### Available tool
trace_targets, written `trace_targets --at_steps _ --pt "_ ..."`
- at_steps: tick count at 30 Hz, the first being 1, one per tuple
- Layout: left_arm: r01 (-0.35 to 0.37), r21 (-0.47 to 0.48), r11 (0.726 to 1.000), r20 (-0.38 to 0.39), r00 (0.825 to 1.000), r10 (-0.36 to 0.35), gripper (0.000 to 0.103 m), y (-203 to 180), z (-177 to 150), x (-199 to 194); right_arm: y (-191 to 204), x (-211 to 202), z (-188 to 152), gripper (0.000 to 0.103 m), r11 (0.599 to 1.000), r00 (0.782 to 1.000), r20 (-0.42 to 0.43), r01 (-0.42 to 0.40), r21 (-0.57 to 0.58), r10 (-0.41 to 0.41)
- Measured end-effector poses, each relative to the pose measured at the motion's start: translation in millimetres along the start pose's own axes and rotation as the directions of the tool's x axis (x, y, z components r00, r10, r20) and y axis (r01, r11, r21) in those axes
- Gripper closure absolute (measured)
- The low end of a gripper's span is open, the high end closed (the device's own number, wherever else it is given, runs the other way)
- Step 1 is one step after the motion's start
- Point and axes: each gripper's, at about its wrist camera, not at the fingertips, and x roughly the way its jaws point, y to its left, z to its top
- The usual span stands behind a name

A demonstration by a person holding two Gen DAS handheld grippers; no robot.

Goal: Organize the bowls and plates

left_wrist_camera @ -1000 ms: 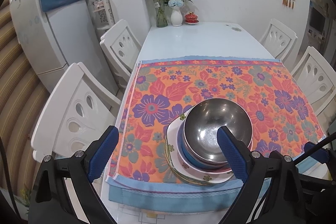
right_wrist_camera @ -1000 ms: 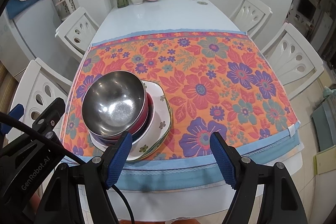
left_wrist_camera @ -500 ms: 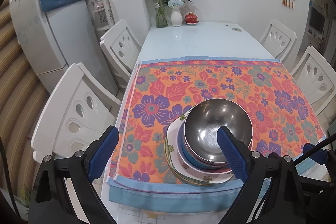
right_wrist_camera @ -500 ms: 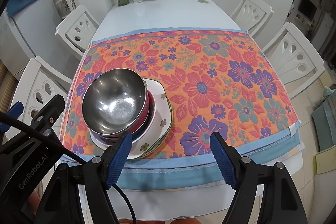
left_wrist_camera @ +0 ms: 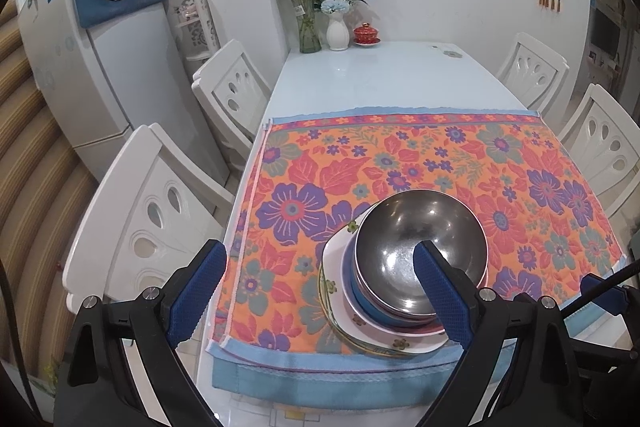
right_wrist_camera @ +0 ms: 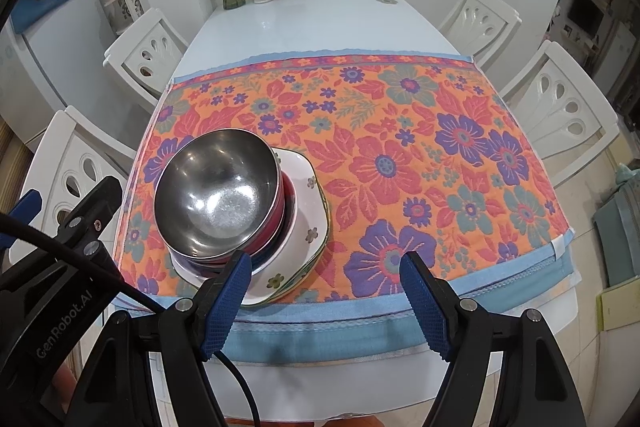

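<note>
One stack of dishes stands on the flowered cloth (left_wrist_camera: 400, 163) (right_wrist_camera: 400, 131) near the table's front left corner. A steel bowl (left_wrist_camera: 420, 239) (right_wrist_camera: 216, 191) tops it, over red and blue bowls (left_wrist_camera: 372, 307) (right_wrist_camera: 280, 211) and white flowered plates (left_wrist_camera: 384, 339) (right_wrist_camera: 304, 227). My left gripper (left_wrist_camera: 320, 291) hangs open above the table's front edge; its right finger overlaps the stack in the picture, and nothing is between the pads. My right gripper (right_wrist_camera: 326, 295) is open too, above the cloth's front edge just right of the stack, holding nothing.
White chairs (left_wrist_camera: 140, 227) (right_wrist_camera: 560, 107) line both long sides of the white table (left_wrist_camera: 380, 79). At its far end stand a glass vase with flowers (left_wrist_camera: 308, 27), a white vase (left_wrist_camera: 336, 31) and a red lidded cup (left_wrist_camera: 366, 35). A fridge (left_wrist_camera: 80, 67) stands left.
</note>
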Motion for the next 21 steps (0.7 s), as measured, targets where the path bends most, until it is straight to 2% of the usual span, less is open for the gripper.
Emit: trace_targets --at_steps 18,21 --pt "0.005 0.011 1.000 -0.032 0.999 -0.005 0.009 6 6 18 9 11 12 0.028 1.000 1.000 -0.015 -0.004 -0.009 0.004" --pt "-0.003 0.003 1.000 -0.016 1.000 0.003 0.009 11 7 21 13 13 15 0.028 1.000 1.000 -0.015 -0.001 -0.018 0.001"
